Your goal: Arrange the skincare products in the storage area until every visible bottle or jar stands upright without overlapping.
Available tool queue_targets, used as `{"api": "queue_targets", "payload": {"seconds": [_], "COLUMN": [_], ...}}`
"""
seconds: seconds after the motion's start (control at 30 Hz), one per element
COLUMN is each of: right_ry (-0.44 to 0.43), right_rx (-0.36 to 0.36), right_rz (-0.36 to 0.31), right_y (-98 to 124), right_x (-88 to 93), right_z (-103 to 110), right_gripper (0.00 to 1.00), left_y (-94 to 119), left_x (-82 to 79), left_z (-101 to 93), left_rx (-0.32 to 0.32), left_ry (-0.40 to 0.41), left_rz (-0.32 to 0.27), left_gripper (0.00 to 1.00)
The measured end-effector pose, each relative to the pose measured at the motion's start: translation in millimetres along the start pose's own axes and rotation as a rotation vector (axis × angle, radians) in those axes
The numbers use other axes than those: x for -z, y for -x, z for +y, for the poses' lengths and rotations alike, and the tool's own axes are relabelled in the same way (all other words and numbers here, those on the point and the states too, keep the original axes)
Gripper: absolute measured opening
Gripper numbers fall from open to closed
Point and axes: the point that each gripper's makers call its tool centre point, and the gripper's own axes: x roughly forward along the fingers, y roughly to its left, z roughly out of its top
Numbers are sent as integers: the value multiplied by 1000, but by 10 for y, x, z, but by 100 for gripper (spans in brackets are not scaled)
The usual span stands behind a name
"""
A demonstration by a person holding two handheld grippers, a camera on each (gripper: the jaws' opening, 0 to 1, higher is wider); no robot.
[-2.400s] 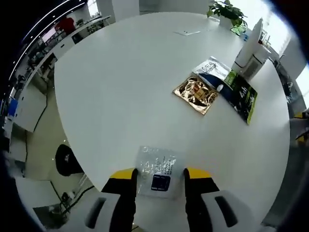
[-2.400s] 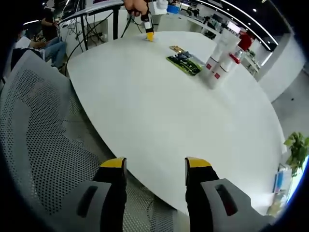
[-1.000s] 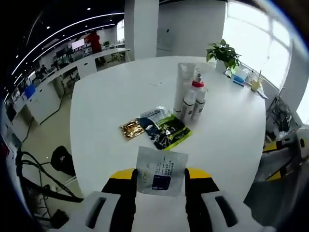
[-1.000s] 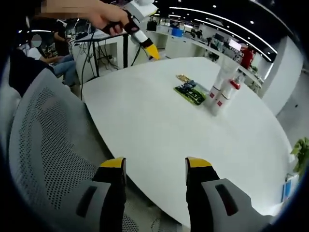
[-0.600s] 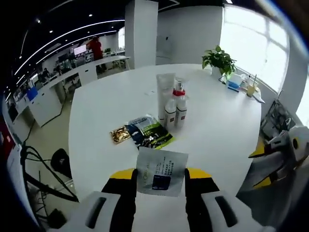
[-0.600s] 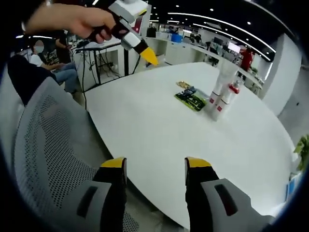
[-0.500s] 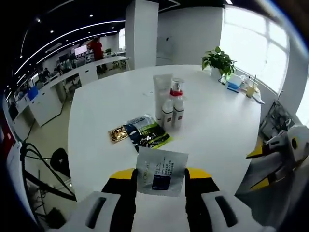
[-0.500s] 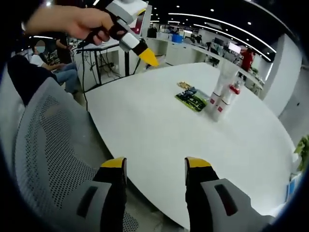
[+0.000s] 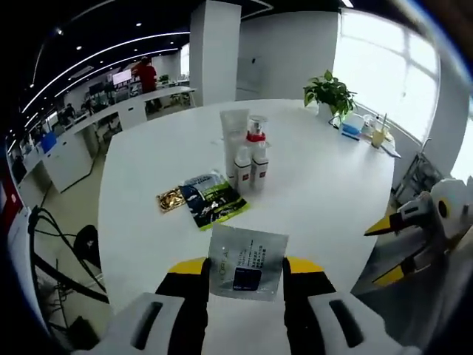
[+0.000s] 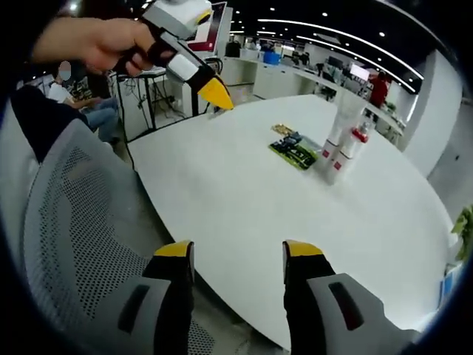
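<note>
Left claw (image 9: 244, 268) grips sachet (image 9: 246, 261); right claw (image 10: 238, 251) spread.

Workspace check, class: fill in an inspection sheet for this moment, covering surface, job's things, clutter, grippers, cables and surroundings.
Surface: round white table, mostly bare.
Job's things: white tube and red-capped bottles upright, clustered; silver sachet held above the table edge.
Clutter: gold packet and green-and-blue packet lying flat beside the bottles.
Grippers: left gripper shut on the sachet; right gripper open, holding nothing.
Cables: black cables on the floor.
Surroundings: potted plant, mesh chair, office desks.
</note>
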Motion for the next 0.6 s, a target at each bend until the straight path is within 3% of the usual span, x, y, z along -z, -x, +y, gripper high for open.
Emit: {"api": "queue_targets", "payload": {"seconds": [0.6], "right_ry": [-13], "right_rx": [-13], "right_rz": [34], "right_y": [-37], "right_x": [61], "right_z": [26], "right_gripper": [47], "left_y": [28], "left_x": [203], "left_z": [-250], "left_rx": [53], "left_ry": [3], "left_rz": [-8], "left_gripper": [40]}}
